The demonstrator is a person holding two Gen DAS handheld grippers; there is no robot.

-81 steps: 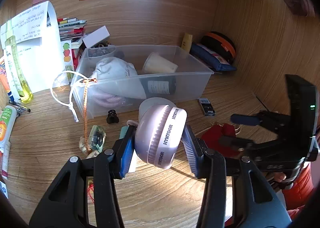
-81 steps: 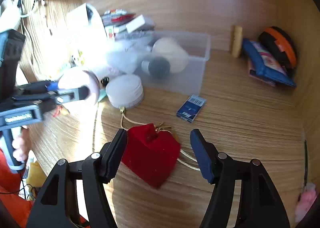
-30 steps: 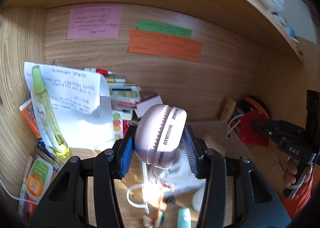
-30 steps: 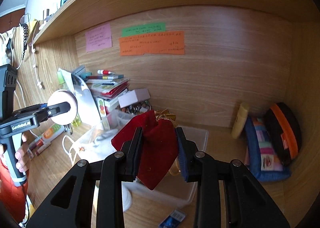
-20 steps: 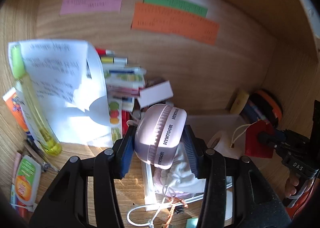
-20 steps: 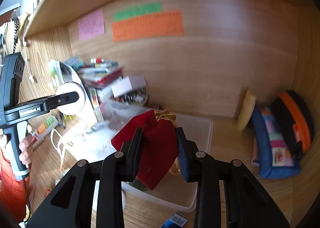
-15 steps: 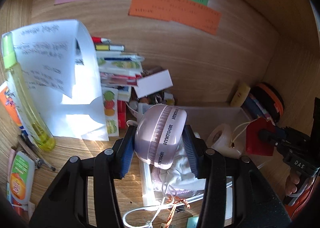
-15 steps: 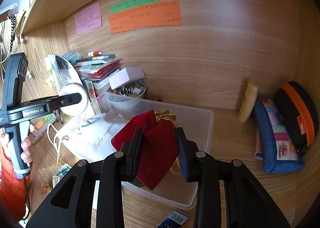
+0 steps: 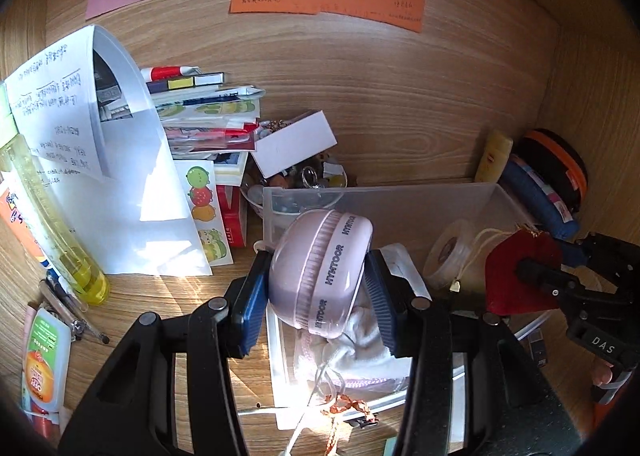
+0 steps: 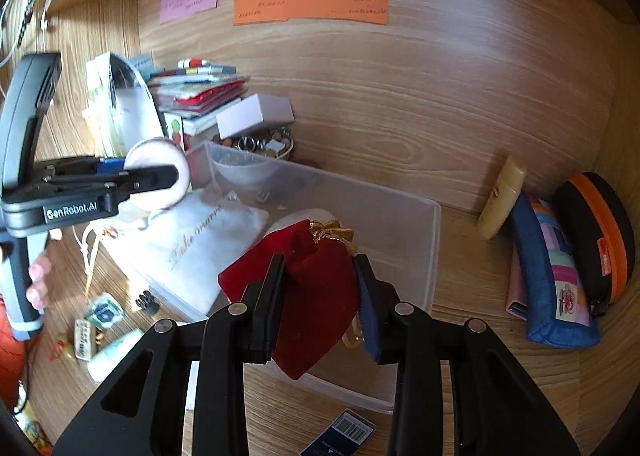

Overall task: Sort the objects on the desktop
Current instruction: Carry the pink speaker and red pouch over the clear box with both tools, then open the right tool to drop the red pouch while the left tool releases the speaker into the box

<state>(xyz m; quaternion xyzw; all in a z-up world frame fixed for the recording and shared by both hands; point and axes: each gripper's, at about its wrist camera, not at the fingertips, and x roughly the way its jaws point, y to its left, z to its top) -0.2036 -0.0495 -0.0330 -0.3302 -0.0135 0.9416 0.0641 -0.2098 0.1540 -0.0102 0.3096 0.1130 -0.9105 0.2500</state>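
Note:
My left gripper (image 9: 316,292) is shut on a round pink case (image 9: 320,276) marked HYMTOOR and holds it above the left end of a clear plastic bin (image 9: 384,199). My right gripper (image 10: 320,296) is shut on a red velvet pouch (image 10: 316,296) with a gold cord, held over the bin (image 10: 420,256). The bin holds a white drawstring bag (image 10: 192,240) and a tape roll (image 9: 448,252). The right gripper and pouch (image 9: 516,268) show at the right of the left wrist view. The left gripper and pink case (image 10: 160,175) show at the left of the right wrist view.
A stack of books and papers (image 9: 192,115), a yellow bottle (image 9: 52,223) and a bowl of trinkets (image 10: 260,147) stand left of and behind the bin. Pencil cases (image 10: 560,268) lie at the right. Small items (image 10: 100,316) and a blue card (image 10: 344,436) lie in front.
Both grippers have come down toward the bin with their loads. The left gripper now hangs over the bin's left end, the right over its middle.

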